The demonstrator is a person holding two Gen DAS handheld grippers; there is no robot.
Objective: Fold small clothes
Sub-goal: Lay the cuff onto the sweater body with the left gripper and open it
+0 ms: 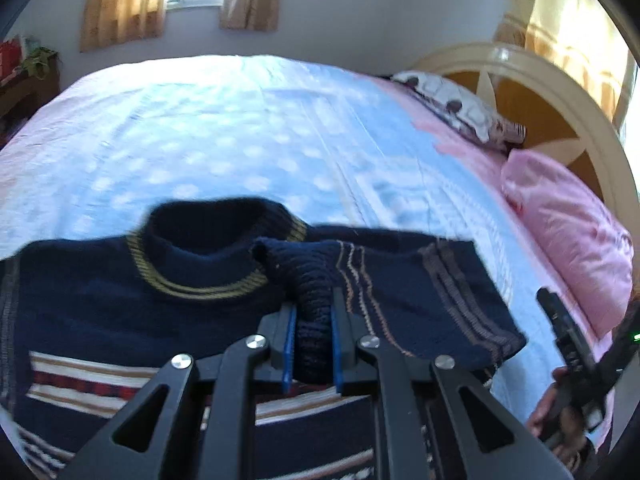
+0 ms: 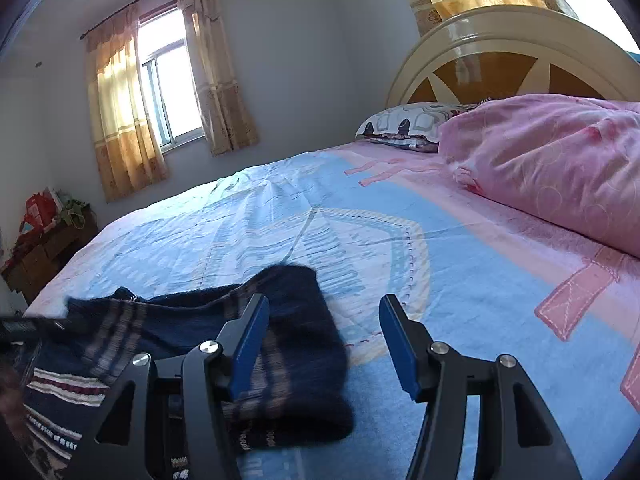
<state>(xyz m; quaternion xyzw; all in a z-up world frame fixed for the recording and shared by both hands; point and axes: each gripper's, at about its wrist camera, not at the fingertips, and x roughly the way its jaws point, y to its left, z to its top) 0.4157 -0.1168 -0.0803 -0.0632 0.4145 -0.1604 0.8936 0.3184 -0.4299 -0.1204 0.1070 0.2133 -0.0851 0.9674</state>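
The sweater (image 1: pixel 100 308) is dark navy knit with a yellow-striped collar and a band of white, red and tan stripes across the chest, and it lies on the near part of the bed (image 1: pixel 240 140), spread over the blue and white sheet. One sleeve (image 1: pixel 314 312) is bunched into a thick ribbed roll and rises from the middle of the garment, just to the right of the collar.

The left gripper (image 1: pixel 314 344) is closed on this sleeve: the two blue pads (image 1: pixel 289 344) press on the knit from both sides and the fabric fills the narrow gap between them. To the right of the sleeve, another part of the sweater with thin brown and tan stripes lies flat toward the right edge of the garment.

The right gripper (image 2: pixel 324 344) stands open (nothing is between its blue pads) and it hovers over the sheet just to the right of the folded, striped part of the sweater (image 2: pixel 288 360). Its left finger (image 2: pixel 250 344) overlaps this dark fabric in the view, but I cannot tell if it touches it. In the left wrist view this gripper (image 1: pixel 568 344) shows at the far right edge, held by a hand (image 1: pixel 560 416).

At the far right of the bed, a pink pillow (image 2: pixel 560 168) lies near the rounded headboard (image 2: pixel 500 40), and a patterned pillow (image 2: pixel 408 120) lies behind it. A window (image 2: pixel 168 92) with orange curtains is on the far wall.
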